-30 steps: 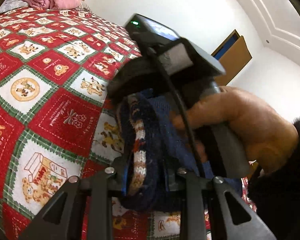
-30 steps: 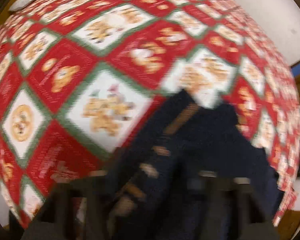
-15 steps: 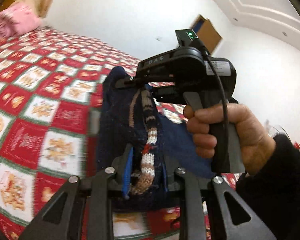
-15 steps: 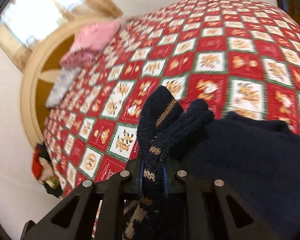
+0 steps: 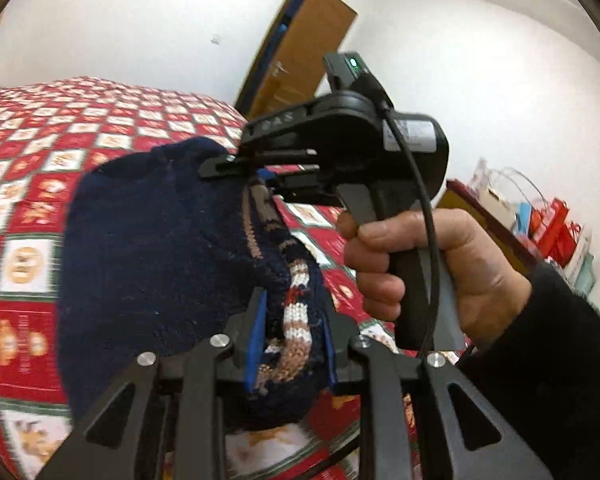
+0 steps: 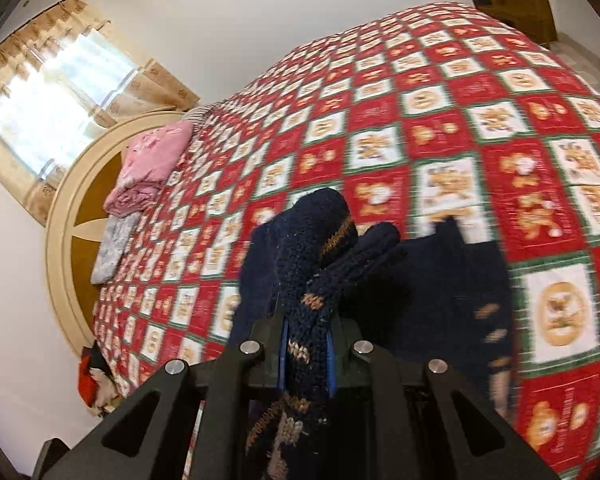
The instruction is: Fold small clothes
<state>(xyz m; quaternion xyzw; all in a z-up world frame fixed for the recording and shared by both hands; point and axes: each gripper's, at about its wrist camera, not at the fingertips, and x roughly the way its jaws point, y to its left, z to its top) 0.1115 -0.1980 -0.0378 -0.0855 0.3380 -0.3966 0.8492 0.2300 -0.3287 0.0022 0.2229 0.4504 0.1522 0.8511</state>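
Left gripper (image 5: 290, 336) pinches the striped edge of the navy knit garment (image 5: 152, 264), and the right gripper (image 5: 260, 172), seen across from it, pinches the same edge farther along, so the garment hangs stretched between the two, raised above the red patchwork bed (image 5: 28, 184). From the right wrist view the right gripper (image 6: 306, 354) is pressed together on bunched knit (image 6: 316, 248), the rest trailing right toward the quilt. Whether the lower hem touches the bed is hidden, and the garment's type is unclear.
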